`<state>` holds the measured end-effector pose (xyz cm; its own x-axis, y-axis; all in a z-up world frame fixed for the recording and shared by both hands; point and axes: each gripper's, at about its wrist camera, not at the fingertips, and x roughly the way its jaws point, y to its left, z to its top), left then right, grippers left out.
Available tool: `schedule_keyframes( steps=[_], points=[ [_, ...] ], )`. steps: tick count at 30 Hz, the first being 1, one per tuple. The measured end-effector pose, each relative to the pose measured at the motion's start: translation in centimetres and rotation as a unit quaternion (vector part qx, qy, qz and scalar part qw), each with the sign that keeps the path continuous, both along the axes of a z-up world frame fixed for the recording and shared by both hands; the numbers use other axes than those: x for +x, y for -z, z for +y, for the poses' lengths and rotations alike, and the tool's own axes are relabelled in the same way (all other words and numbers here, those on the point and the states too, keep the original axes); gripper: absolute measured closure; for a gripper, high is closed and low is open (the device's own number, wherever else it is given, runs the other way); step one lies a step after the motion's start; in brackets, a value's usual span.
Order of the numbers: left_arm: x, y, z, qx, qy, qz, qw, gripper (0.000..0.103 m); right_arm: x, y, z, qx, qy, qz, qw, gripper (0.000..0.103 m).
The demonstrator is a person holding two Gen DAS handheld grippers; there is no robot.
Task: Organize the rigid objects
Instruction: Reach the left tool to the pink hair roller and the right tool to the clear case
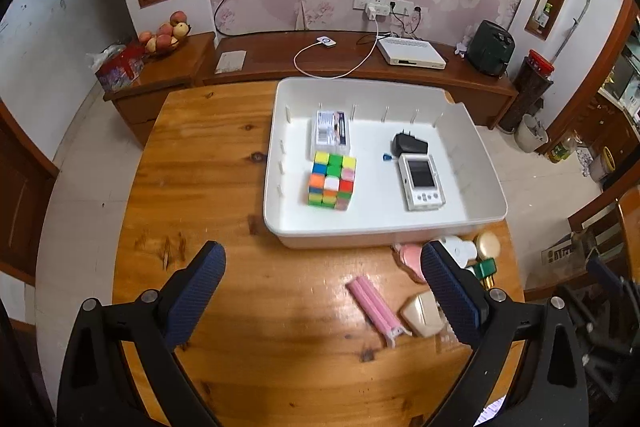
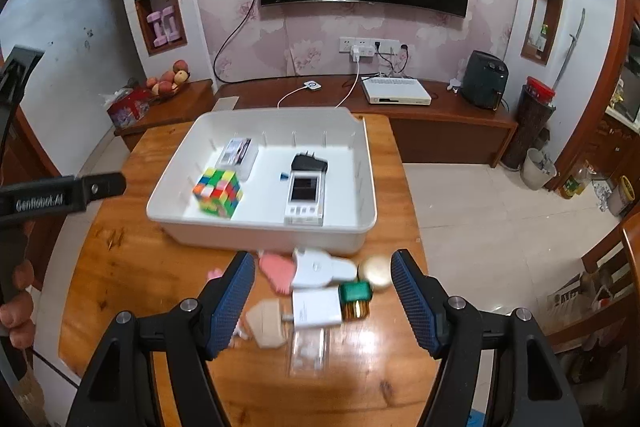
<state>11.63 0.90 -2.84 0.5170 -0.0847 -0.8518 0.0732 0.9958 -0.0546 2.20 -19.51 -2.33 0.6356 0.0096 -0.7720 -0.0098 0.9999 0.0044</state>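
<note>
A white tray point(image 1: 276, 163) point(image 2: 168, 187) on the wooden table holds a colour cube point(image 1: 331, 179) point(image 2: 218, 191), a clear card box point(image 1: 331, 133) point(image 2: 237, 154), a black charger point(image 1: 410, 145) point(image 2: 309, 163) and a white handheld console point(image 1: 421, 181) point(image 2: 304, 195). In front of the tray lie a pink comb point(image 2: 276, 271), a white plug point(image 2: 318, 307), a green-and-gold piece point(image 2: 355, 297), a gold round tin point(image 2: 375, 270), a beige case point(image 1: 423, 314) point(image 2: 266, 321) and a pink folded stick point(image 1: 374, 303). My left gripper point(image 1: 322, 293) hangs open above the table. My right gripper point(image 2: 323, 301) stands open over the small items, holding nothing.
The table point(image 1: 192, 155) ends close on the right, with tiled floor beyond. A low wooden TV cabinet point(image 1: 360, 67) stands behind with a white set-top box point(image 1: 412, 53). A clear plastic packet point(image 2: 308, 351) lies near the front. A hand point(image 2: 18, 303) shows at the left edge.
</note>
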Motion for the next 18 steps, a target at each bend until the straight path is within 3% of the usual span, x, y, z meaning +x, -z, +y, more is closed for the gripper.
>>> schedule_keyframes(
  steps=[9, 13, 18],
  points=[
    [-2.1, 5.9, -1.2, 0.007, -0.038, 0.035, 0.9986, 0.005, -2.5, 6.7, 0.8, 0.011, 0.009, 0.033, 0.999, 0.032],
    [-1.5, 9.5, -2.3, 0.021, -0.047, 0.066, 0.9965, 0.017, -2.8, 10.3, 0.7, 0.018, 0.021, 0.048, 0.998, 0.032],
    [-0.1, 13.8, -3.2, 0.014, -0.057, 0.108, 0.9924, 0.02, -2.7, 13.9, 1.5, 0.025, 0.022, 0.07, 0.997, 0.032]
  ],
)
